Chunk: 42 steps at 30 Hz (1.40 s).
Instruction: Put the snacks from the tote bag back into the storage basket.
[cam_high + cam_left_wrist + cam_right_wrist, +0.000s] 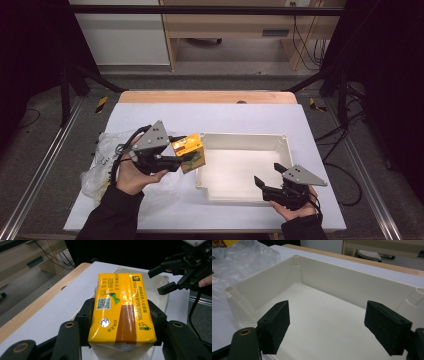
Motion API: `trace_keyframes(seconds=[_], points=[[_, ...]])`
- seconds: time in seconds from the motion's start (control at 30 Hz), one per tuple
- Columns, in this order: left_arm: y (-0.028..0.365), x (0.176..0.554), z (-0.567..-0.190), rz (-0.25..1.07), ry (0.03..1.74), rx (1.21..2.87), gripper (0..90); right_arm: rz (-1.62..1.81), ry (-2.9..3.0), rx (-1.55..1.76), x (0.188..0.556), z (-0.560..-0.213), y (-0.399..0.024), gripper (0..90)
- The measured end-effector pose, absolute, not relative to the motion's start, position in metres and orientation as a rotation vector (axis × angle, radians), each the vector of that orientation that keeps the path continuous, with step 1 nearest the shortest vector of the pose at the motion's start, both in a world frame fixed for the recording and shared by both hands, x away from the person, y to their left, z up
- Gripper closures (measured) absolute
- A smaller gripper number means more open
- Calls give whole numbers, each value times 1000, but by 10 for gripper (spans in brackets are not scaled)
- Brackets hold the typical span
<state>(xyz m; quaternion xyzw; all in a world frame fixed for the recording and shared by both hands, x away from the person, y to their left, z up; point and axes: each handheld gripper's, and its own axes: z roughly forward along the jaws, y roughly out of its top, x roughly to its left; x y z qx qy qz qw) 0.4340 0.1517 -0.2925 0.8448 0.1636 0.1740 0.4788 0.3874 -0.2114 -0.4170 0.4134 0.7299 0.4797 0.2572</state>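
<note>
while clamped on both sides by the left gripper point(186, 159), small yellow rectangular drink carton point(192, 152) held above the table, just at the left rim of the cream rectangular plastic tray point(243, 141). right gripper point(269, 176) at the tray's near right corner, fingers wide apart, nothing between. crumpled clear plastic bag point(102, 152) lying far left on the white table point(230, 115).

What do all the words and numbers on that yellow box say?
On the yellow box, held between the jaws of the left gripper:
"PLEASE FLATTEN BEFORE DISPOSAL"
A row of Chinese characters beside it: too small to read.
Printed date or code digits near the top: too blurred to read.
A QR code and a small bin sign, no words.
The tray bears no text.
</note>
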Motion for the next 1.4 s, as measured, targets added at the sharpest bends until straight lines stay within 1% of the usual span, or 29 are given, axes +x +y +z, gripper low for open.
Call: trace_keyframes(seconds=[0.33,0.77,0.97,1.4], points=[[128,445,-300,357,338,2089,507,1297,1974,1127,389,-418,-214,204],[105,457,-316,311,260,2141,507,1290,1971,1126,390,-420,-215,205],[100,462,-323,291,253,2142,507,1290,1966,1131,391,-421,-217,205],[95,468,-340,234,183,2169,507,1287,1967,1130,391,-422,-217,205]])
